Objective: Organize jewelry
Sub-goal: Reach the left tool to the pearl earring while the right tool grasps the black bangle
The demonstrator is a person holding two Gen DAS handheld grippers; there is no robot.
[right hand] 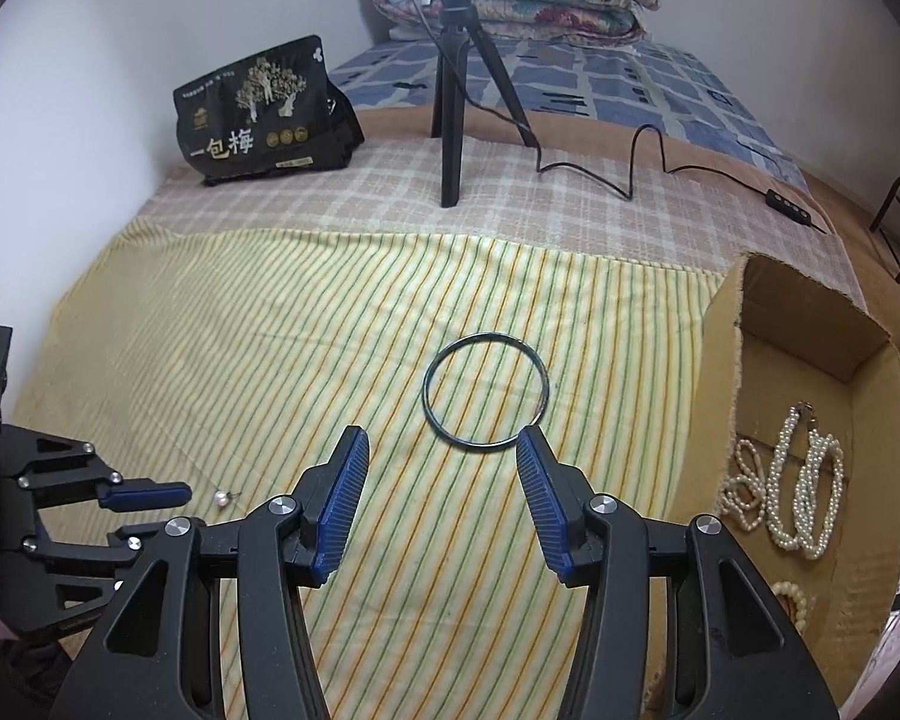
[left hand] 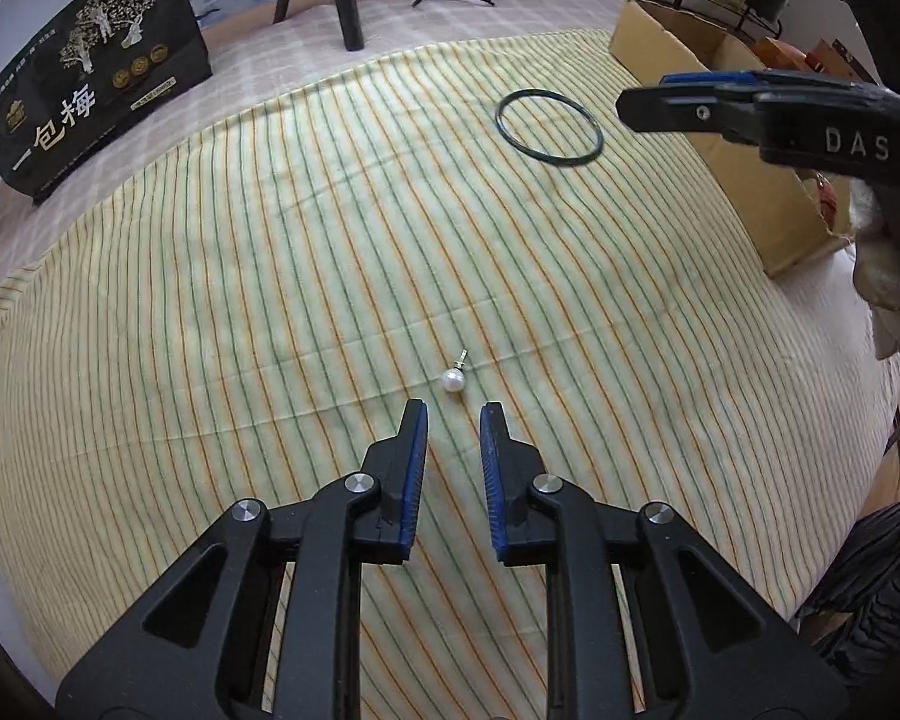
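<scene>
Low in the centre of your left wrist view, the left gripper (left hand: 453,411) stands with its jaws a narrow gap apart and nothing between them. The pearl earring (left hand: 453,381) lies on the striped cloth (left hand: 240,312) just beyond the fingertips, apart from both pads; its post runs from the pearl toward the upper right of the frame. A dark bangle (left hand: 549,128) lies flat in the upper right, with the right gripper (left hand: 630,108) reaching in from the right edge just beside it, in front of the cardboard box (left hand: 744,180).

Across the bottom of your right wrist view, the right gripper (right hand: 441,438) has its jaws about half spread and empty. The bangle (right hand: 486,391) lies flat at mid-frame just beyond the tips, its near rim level with the right fingertip; whether they touch you cannot tell. At lower left, the earring (right hand: 222,499) sits just off the left gripper (right hand: 183,495). The box (right hand: 726,330) at right holds pearl strands (right hand: 804,480).
</scene>
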